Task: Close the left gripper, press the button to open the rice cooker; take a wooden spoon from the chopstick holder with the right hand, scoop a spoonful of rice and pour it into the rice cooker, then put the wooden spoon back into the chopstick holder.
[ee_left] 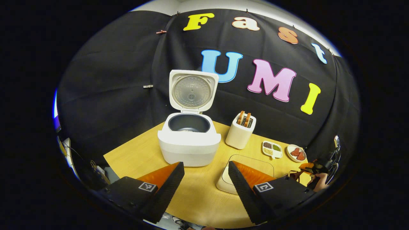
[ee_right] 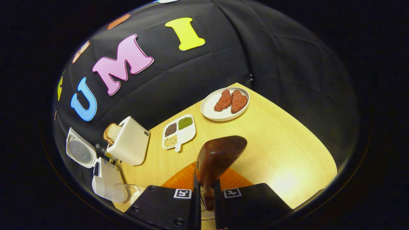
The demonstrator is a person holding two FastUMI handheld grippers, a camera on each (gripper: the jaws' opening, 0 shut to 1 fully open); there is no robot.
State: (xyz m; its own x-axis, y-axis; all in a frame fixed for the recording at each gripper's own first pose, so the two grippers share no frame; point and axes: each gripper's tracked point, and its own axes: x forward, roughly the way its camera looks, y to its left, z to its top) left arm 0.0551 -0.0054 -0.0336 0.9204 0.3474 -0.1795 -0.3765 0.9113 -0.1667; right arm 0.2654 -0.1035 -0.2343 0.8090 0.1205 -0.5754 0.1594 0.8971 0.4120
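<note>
Nearest the lens in the right gripper view, the right gripper point(ee_right: 204, 191) is clenched on the handle of a dark brown wooden spoon point(ee_right: 217, 158), both fingers pressing its neck while the rounded bowl rises clear over the table. From this side I cannot tell whether the bowl carries any rice.

In the left gripper view, the left gripper point(ee_left: 206, 179) hangs released, its fingers spread wide and holding nothing. Reading from the left beyond them: the white rice cooker point(ee_left: 189, 140) stands with its lid upright and its dark inner pot exposed, so the button step looks done. Just beside it sits the cream-coloured chopstick holder point(ee_left: 240, 131), with a couple of wooden handles poking out. Then come a small white divided dish of beans and grains point(ee_left: 272, 149) and a round white plate with two reddish pieces of meat point(ee_left: 296, 152). Close in, partly behind the left gripper's fingers, lies a pale lidded rice container point(ee_left: 252, 172).

The step in hand seems to be carrying the spoon. It should stay level, travel low across the board, and tip only once well over the pot's rim.

The surface is a light wood-grain table point(ee_right: 281, 150), backed by black cloth.
</note>
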